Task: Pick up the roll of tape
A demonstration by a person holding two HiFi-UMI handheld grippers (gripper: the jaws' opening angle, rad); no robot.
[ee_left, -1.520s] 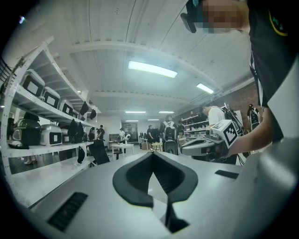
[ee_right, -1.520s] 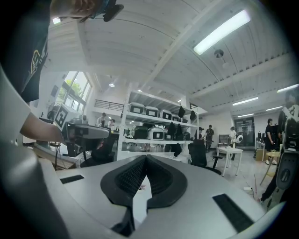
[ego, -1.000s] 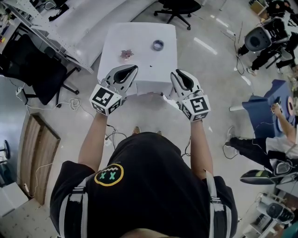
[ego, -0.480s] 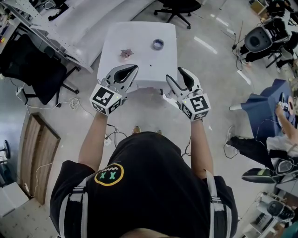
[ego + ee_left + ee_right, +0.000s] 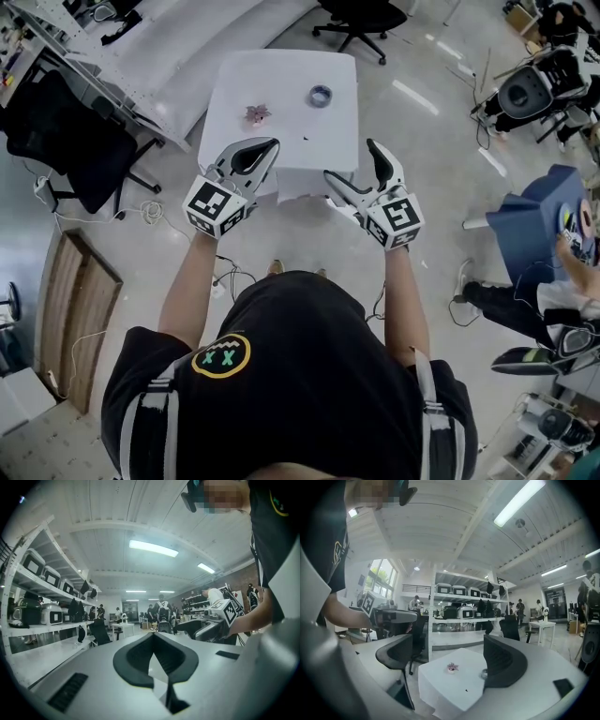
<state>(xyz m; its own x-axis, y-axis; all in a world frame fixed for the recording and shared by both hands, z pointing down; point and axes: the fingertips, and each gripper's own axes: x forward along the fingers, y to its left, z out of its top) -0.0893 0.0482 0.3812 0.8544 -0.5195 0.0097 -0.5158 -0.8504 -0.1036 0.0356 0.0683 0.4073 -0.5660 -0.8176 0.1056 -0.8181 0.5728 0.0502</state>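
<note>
Far left, a black chair [image 5: 56, 131] stands by a long white bench [image 5: 178, 56]. Nearer, a wood panel [image 5: 80, 314] lies on the floor.

The left gripper [image 5: 273, 143] sits at the near-left corner of the worktop [image 5: 281, 70] in the head view. Its jaws are closed tip to tip w/ nothing btwn them. The left gripper view shows the same: the 2 dark pads [image 5: 136, 660] meet at their tips, and only the room shows beyond.

The worktop is small, white-covered and carries 2 things. A small pink thing [image 5: 258, 114] lies left of centre. The tape [image 5: 321, 95], a blue-grey ring, lies flat to its right and a bit farther, near the far-right part of the top. It is well apart from both grippers, untouched.

The right gripper [image 5: 350, 159] is at the near-right corner. Its jaws have just been opening and now stand wide apart, w/ nothing held btwn them. In the right gripper view the worktop [image 5: 440, 691] shows lower down, beyond the gap. The pink thing [image 5: 452, 668] is approx mid-gap, and the tape [image 5: 484, 672] peeks out just beside the right jaw's inner edge, partly hidden by it.

Far right, a blue thing [image 5: 534, 220] stands on the floor, w/ a seated person [image 5: 525, 295] near it.
</note>
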